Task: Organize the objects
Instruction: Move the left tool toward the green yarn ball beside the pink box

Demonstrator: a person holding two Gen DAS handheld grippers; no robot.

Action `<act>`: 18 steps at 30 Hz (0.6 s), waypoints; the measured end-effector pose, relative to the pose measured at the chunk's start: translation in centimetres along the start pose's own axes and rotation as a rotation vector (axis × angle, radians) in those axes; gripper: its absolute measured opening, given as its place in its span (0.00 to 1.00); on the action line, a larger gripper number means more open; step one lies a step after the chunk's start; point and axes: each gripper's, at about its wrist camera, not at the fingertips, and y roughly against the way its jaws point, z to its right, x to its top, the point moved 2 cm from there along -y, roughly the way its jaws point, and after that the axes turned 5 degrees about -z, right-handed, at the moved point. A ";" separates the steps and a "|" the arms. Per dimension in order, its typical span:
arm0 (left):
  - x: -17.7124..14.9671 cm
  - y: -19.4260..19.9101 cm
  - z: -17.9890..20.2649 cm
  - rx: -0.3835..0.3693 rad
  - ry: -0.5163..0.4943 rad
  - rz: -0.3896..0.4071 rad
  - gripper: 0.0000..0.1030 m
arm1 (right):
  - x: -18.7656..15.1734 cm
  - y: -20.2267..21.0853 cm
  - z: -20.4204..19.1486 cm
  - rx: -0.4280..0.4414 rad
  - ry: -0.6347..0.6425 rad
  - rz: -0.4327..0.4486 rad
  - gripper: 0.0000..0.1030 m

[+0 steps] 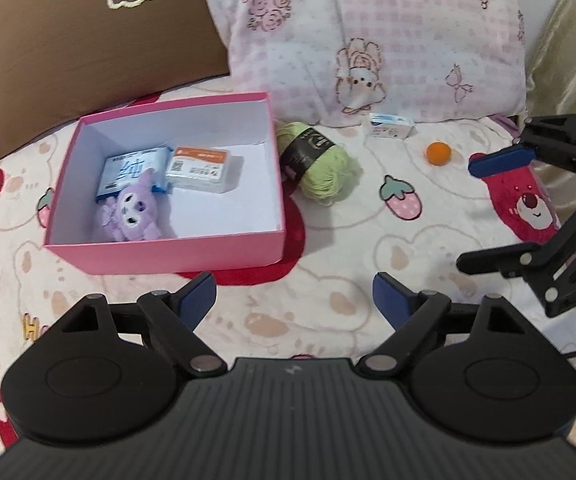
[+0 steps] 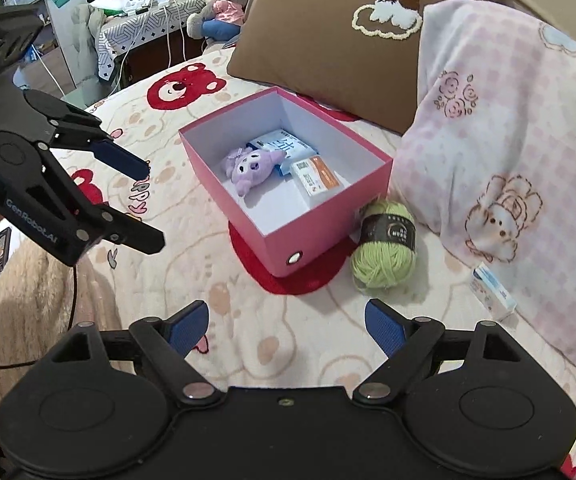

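- The pink box [image 1: 168,250] sits open on the bed [image 1: 348,240], on a blanket printed with bears and strawberries, in front of a brown pillow [image 1: 88,52] and a pink checked pillow [image 1: 368,32].
- Inside the box lie 3 things: a purple plush toy [image 1: 130,212] near the front wall, a blue tissue pack [image 1: 128,170] partly under it, and a white and orange packet [image 1: 202,168] just beside the pack.
- A ball of green yarn [image 1: 318,160] with a dark paper band rests on the blanket just beside the box's right wall (close enough that I cannot tell whether they touch).
- A small white and blue carton [image 1: 392,126] lies at the foot of the pink checked pillow, well apart from the box.
- An orange ball [image 1: 438,154] sits on the blanket between the carton and the right gripper [image 1: 484,216].
- The left gripper [image 1: 294,294] hangs over bare blanket in front of the box, jaws spread wide, nothing between its blue pads [image 1: 198,294].
- The right gripper, seen from its own camera [image 2: 286,326], is likewise spread wide and empty, aimed at the blanket short of the box and yarn.
- In the right wrist view the left gripper [image 2: 146,206] shows at the left, jaws apart, above the blanket.
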 end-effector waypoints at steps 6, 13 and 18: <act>1.0 -2.3 1.0 -0.016 -0.015 -0.034 0.87 | -1.4 -0.1 0.4 -0.006 0.007 0.054 0.86; 2.1 -4.3 1.8 -0.070 0.031 -0.006 0.87 | -2.4 -0.5 1.0 0.012 0.004 0.124 0.86; 3.0 -6.1 2.6 -0.119 0.087 0.018 0.87 | -2.8 -2.9 2.4 -0.034 -0.038 0.088 0.86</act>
